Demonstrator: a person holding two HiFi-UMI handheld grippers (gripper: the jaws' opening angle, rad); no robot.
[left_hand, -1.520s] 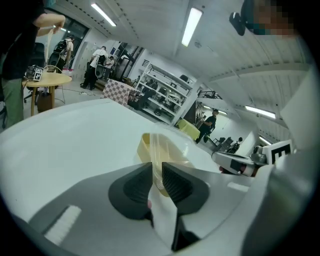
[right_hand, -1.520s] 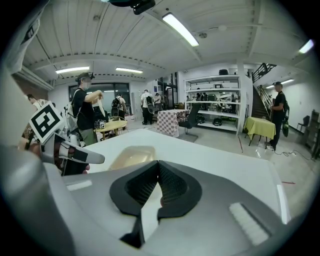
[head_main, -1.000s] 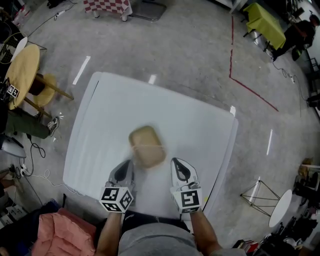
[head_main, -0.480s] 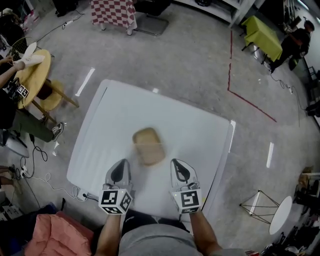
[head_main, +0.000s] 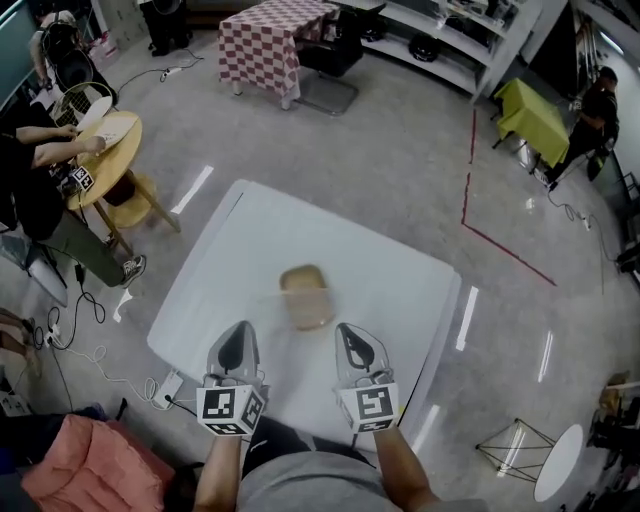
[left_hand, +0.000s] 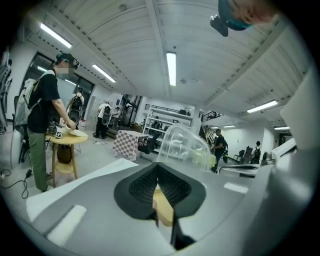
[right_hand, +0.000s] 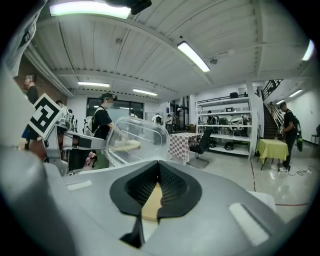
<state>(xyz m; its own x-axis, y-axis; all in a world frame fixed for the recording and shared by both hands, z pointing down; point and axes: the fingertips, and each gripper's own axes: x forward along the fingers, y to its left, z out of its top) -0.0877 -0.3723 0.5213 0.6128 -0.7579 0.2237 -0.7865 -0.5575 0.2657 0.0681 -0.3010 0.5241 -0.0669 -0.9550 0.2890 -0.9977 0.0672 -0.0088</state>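
Clamshell box (head_main: 305, 297), tan base, clear domed lid (left_hand: 182, 145): left gripper (left_hand: 159, 186) and right gripper (right_hand: 155, 184) each clenched on tan rim, opposite sides, likely to steady it over white table (head_main: 405, 285).

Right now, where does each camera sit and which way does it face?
Head view: on the person's head, looking steeply down at the white table, the tan container, the left gripper, the right gripper and both forearms.
Left gripper view: on the left gripper, looking along its closed jaws toward the container's clear lid.
Right gripper view: likewise on the right gripper.
All three share the container.
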